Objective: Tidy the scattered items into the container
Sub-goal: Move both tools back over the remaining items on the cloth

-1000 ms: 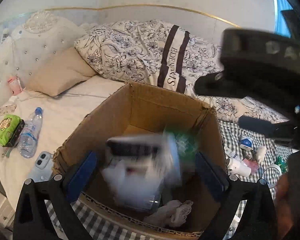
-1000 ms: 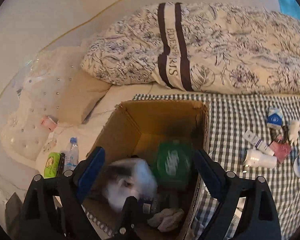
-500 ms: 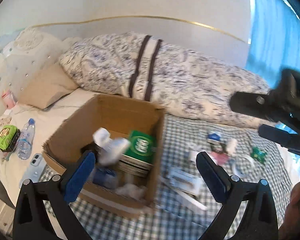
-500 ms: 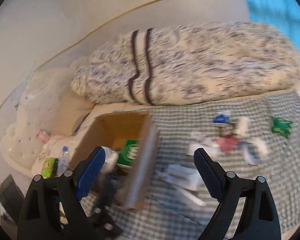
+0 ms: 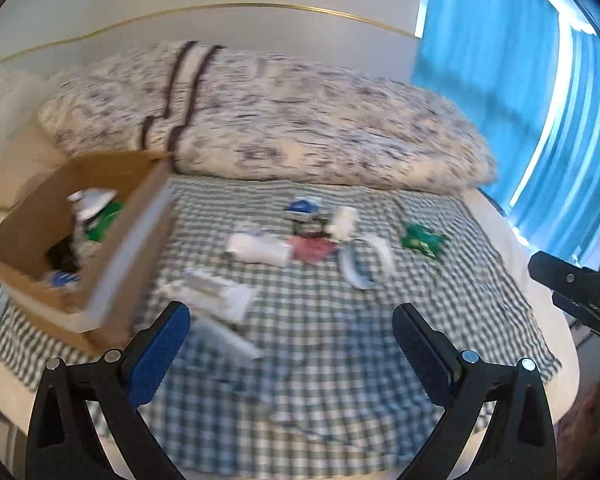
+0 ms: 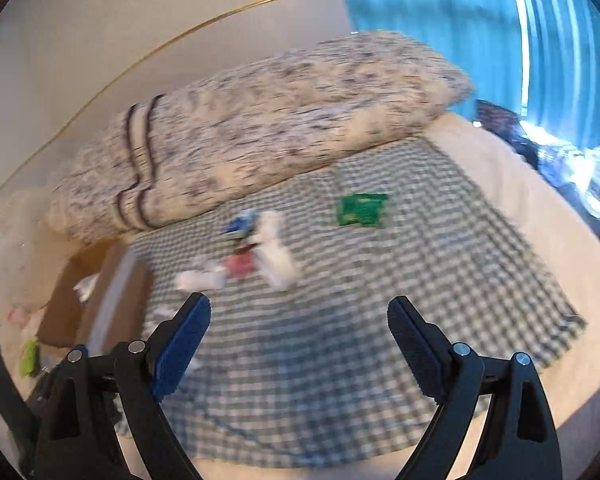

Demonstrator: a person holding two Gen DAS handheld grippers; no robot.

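On checked cloth [image 5: 320, 360], blurred items [image 5: 300, 240]; box [image 5: 112, 264] w/ contents indistinct.

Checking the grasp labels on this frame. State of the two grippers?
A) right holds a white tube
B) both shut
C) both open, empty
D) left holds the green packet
C: the left gripper and right gripper both stand wide apart with only checked cloth between them; the green packet lies on the bed.

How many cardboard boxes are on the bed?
1. The cardboard box sits open at the left edge of the checked cloth, in front of the flowered pillow.
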